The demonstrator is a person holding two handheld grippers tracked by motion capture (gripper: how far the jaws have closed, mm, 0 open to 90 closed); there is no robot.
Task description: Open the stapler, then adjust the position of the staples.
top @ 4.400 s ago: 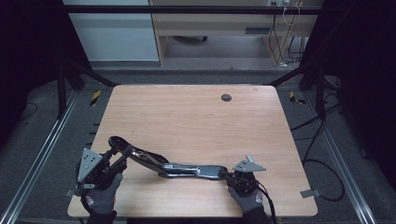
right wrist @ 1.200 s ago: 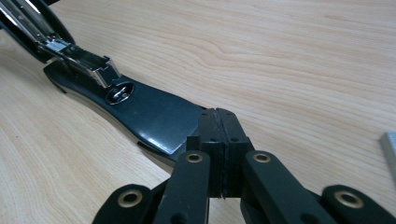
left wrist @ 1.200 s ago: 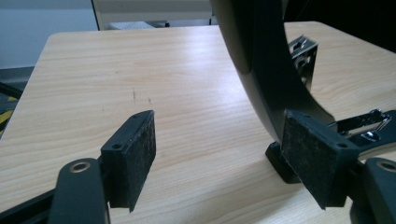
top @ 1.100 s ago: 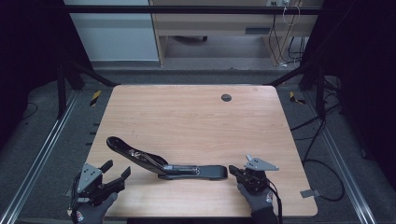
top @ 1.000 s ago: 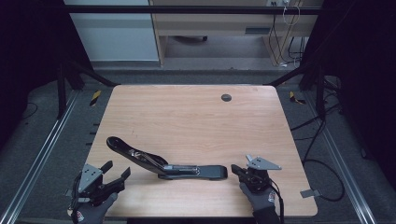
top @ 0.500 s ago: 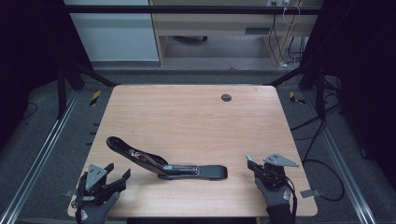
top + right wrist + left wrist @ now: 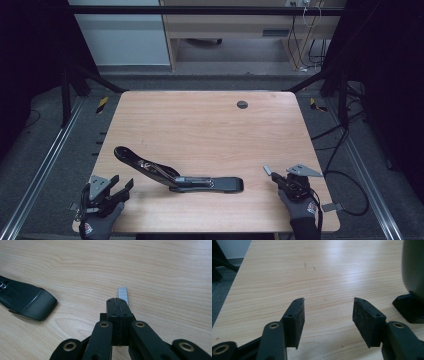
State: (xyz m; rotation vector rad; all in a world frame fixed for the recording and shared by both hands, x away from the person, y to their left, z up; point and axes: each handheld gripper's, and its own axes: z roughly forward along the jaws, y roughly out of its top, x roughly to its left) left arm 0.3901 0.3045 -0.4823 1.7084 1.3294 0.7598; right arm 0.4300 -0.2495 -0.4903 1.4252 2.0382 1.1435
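A black stapler [image 7: 175,176] lies opened out flat on the wooden table [image 7: 210,125], one arm reaching up to the left. Its rounded end [image 7: 27,300] shows at the left of the right gripper view. My right gripper [image 7: 275,177] sits to the right of that end, apart from it, shut on a thin grey staple strip [image 7: 123,293] that pokes out past its tips [image 7: 117,300]. At the table's front left corner, my left gripper [image 7: 123,182] is open. Its jaws have just been closing, with bare wood between them [image 7: 328,312]. The stapler's dark body [image 7: 412,270] stands to their right.
A small round dark grommet [image 7: 242,104] sits near the table's far edge. Metal rails run along both sides of the table on the floor. Cables [image 7: 345,175] trail off the right edge.
My right gripper has drawn to the right, away from the stapler's end, with the strip in it. The left gripper's jaws stand narrower than before.
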